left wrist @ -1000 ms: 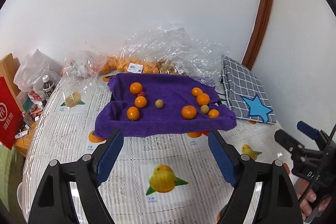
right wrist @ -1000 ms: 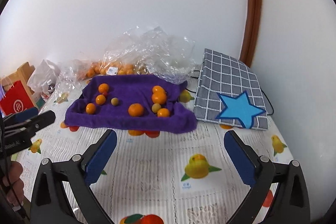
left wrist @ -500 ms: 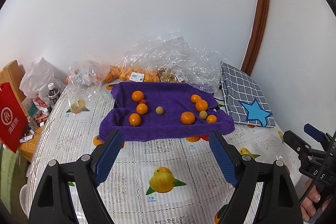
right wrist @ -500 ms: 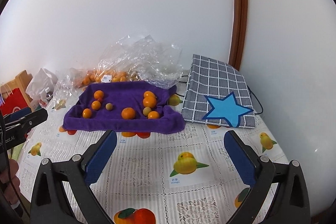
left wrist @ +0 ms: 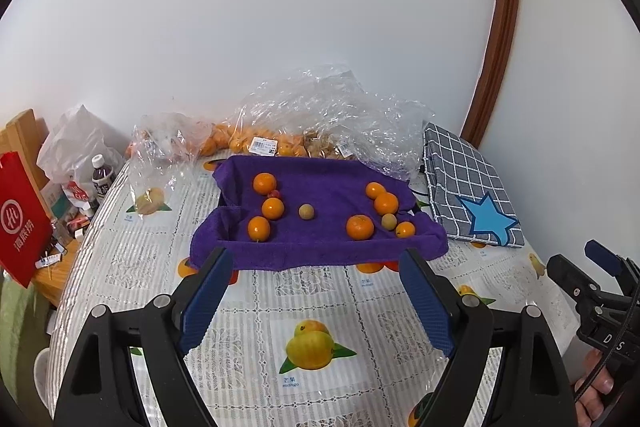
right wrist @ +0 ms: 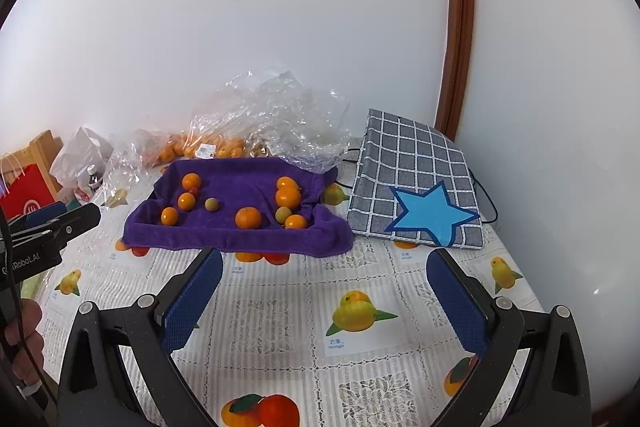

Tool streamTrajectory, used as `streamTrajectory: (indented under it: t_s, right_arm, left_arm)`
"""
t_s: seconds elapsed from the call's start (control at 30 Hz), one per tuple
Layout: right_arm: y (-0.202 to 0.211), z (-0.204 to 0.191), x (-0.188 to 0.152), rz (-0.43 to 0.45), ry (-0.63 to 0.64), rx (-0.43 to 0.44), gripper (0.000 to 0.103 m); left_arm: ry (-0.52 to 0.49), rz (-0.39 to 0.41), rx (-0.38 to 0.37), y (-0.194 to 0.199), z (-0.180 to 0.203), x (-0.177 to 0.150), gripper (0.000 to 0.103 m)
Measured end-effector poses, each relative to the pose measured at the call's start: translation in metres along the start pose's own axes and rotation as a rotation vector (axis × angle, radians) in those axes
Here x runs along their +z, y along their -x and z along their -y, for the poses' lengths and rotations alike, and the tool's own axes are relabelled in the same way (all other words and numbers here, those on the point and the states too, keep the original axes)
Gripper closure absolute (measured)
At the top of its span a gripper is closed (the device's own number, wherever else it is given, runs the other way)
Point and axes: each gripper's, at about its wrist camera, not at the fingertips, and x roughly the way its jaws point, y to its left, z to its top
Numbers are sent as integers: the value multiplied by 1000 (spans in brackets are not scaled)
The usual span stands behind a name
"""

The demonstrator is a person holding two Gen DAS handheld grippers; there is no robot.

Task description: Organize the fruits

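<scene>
We hold our left gripper [left wrist: 316,303] and right gripper [right wrist: 324,303] spread wide, empty, above the table's near edge. The fruits [left wrist: 360,227] lie scattered on the purple towel [left wrist: 320,247], its long side running along the far edge. Only the right view shows the cable [right wrist: 486,199] behind the checkered bag [right wrist: 416,179].

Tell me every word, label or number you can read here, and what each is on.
"GenRobot.AI", first letters cut off: side of the left claw.
"D S": body of the right claw.
Chinese characters on the red bag: too blurred to read.
Price stickers and tablecloth captions: too small.
</scene>
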Motion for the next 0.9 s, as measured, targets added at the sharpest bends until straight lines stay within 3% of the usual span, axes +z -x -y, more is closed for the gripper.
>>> streamTrajectory:
  t_s: [0.9]
  right_arm:
    - [-5,-3,-3,-6,11,5,2]
  left_arm:
    - [-7,-9,0,-6,0,-1,18]
